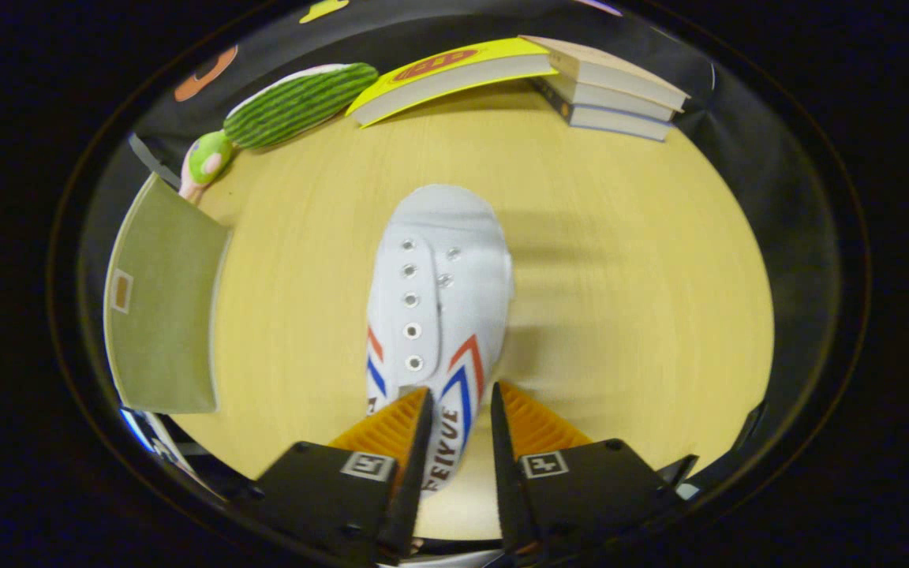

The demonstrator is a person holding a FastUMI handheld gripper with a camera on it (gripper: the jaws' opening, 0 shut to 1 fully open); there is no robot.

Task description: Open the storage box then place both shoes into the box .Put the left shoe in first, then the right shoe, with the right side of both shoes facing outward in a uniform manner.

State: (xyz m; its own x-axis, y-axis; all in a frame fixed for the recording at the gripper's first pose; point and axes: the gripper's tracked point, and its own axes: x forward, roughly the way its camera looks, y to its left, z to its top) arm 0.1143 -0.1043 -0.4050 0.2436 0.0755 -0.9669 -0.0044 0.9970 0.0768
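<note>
Gripper (461, 398) over the wooden table (620, 260), fingers set narrow with the heel-side wall of a white canvas shoe (439, 276) between them. Left finger (399, 430) against the shoe's outer side near the red and blue chevrons; right finger (529, 426) on the far side of the collar. Appears clamped on the shoe, though true contact of the right pad hard to confirm: a slim gap seems to show beside it. Shoe pointing straight ahead, toe away from the fingers, eyelets without laces, tongue visible. Motion blur on the table surface to the right of the shoe; whether the sole rests on the table or hangs above it cannot be told.

Olive-green storage box (162, 308) left of the shoe, well apart from it, near the table's left edge, a small label patch on its facing panel. Lid position not readable from this angle.

Beyond the shoe, at the far edge of the table: a striped green plush toy (297, 104) lying beyond the box, a yellow-covered book (454, 72) just beside it, and a stack of three books (612, 88) touching the yellow one's right end.
</note>
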